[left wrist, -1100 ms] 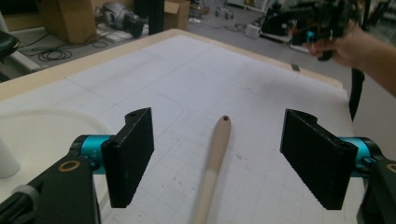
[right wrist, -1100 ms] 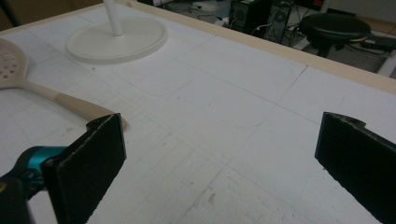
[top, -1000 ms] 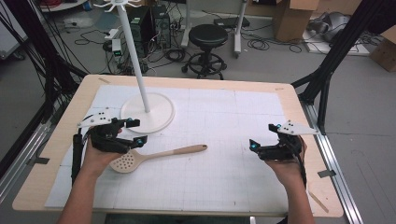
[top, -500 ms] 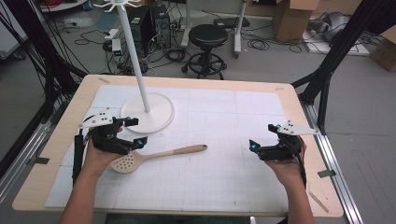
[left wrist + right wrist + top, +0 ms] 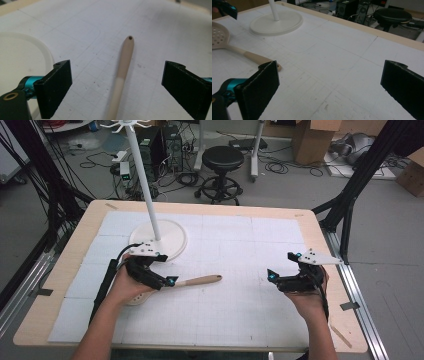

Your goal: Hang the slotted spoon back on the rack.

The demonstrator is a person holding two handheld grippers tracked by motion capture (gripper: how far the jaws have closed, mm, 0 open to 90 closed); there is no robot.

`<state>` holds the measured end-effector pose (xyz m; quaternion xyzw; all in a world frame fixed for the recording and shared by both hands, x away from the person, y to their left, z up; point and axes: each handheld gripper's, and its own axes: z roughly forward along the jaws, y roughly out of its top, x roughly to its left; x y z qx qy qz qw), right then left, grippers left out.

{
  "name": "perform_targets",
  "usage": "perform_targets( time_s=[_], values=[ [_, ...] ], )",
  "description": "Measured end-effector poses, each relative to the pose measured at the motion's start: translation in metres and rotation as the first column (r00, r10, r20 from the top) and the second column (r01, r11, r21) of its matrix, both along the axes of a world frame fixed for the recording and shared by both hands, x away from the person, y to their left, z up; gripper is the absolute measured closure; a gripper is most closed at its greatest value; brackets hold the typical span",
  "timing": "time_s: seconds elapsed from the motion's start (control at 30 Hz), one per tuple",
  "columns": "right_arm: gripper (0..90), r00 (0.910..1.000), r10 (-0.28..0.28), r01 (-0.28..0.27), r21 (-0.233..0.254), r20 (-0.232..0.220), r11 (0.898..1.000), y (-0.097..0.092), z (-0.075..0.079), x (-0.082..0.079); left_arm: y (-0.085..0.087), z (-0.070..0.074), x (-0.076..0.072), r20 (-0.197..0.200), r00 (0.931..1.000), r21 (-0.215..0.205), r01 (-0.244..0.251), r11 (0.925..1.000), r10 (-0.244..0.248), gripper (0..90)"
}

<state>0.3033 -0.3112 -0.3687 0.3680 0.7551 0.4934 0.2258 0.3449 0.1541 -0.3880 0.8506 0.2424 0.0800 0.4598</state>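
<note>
**High view: two open grippers, one slotted spoon on the mat**

High view first, and the big thing is the table [image 5: 60,270], a pale wooden top covered with a white gridded mat [image 5: 240,270] that runs nearly edge to edge. On the far left part of the mat stands a white rack [image 5: 142,175], a tall thin pole rising from a round flat base, with small hooks at the top.

Down at the near left, the left gripper [image 5: 162,279] hangs low over the mat, just this side of the rack's base. Its jaws are spread wide, and in the left gripper view the handle of the slotted spoon [image 5: 122,75] lies flat on the mat between them, touching neither jaw. The handle's tip, with a small hole in it, points away to the right.

Over on the right, well apart from the spoon, the right gripper [image 5: 280,277] is held above bare mat, jaws wide and holding nothing. The right gripper view looks left across the table: the spoon's perforated bowl lies at the far left there, and its handle end lies behind that gripper's left jaw.
</note>
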Motion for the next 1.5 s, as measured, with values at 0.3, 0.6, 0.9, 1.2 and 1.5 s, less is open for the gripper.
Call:
perform_targets(
  time_s=[0.3,0.6,0.9,1.2,1.5],
  values=[
    [0.8,0.9999,0.006,-0.006,0.019,0.008,1.0,-0.002,0.003,-0.001,-0.047,-0.026,0.017,-0.114,0.9918,0.27,0.087,0.9591,-0.058,10.8],
    [0.8,0.9999,0.003,-0.003,0.026,0.014,1.0,-0.004,0.005,-0.002,-0.063,-0.035,0.019,-0.132,0.9873,0.397,0.134,0.9077,-0.088,29.0],
    [0.8,0.9999,0.004,-0.004,0.025,0.013,1.0,-0.004,0.005,-0.002,-0.068,-0.032,0.022,-0.136,0.9836,0.406,0.164,0.8991,-0.118,44.0],
    [0.8,0.9999,0.004,-0.004,0.022,0.014,1.0,-0.004,0.005,-0.003,-0.073,-0.029,0.024,-0.153,0.9755,0.431,0.21,0.8779,-0.158,60.5],
    [0.8,0.9998,0.002,-0.002,0.02,0.019,1.0,-0.005,0.005,-0.003,-0.077,-0.027,0.023,-0.174,0.9709,0.45,0.227,0.8638,-0.165,71.7]
  ],
)
